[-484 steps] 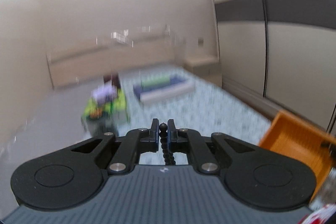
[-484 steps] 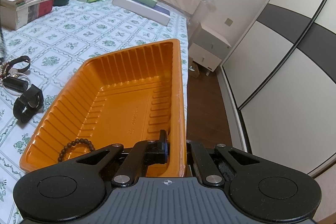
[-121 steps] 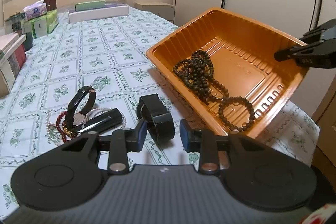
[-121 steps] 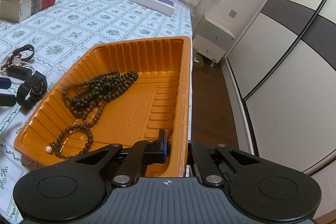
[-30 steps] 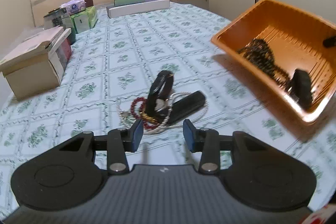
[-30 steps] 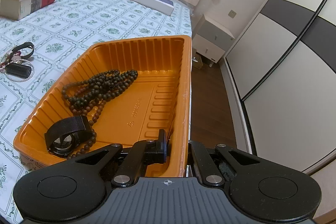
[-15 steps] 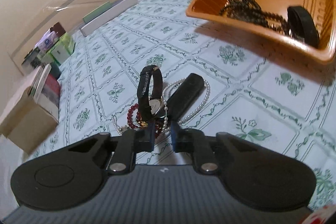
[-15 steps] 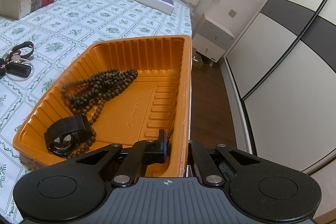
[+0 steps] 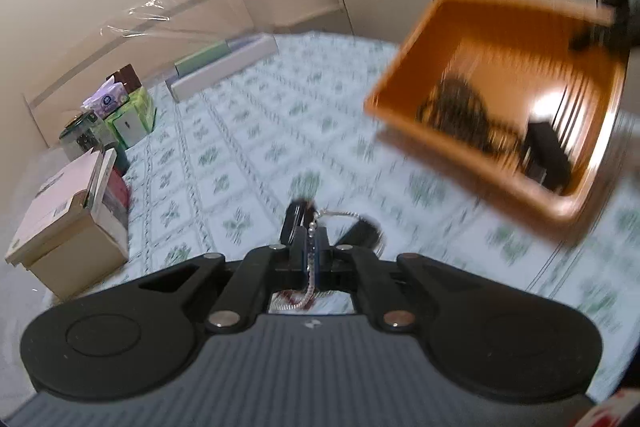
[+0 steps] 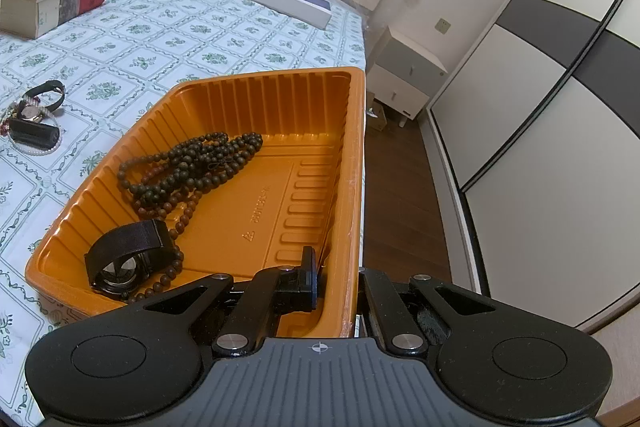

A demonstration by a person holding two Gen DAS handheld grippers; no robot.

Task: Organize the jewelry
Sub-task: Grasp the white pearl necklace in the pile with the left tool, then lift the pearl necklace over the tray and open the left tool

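The silvery chain bracelet is pinched in the left tool, its length running back under the jaws, lifted for the shallow orange plastic tray. The right tool clamps the tray's near-right wall, steadying it on the floral-clothed bed. Dark wooden bead strands and a black-strapped watch lie inside.

Orange ribbed tray sits at the bed's near right edge, tilted. Inside: a heap of dark wooden bead strands toward the far left, and a black-strapped watch on its side at the near left corner, touching the beads. On the cloth, far left: a strap watch, pearl strand and black case, clustered.
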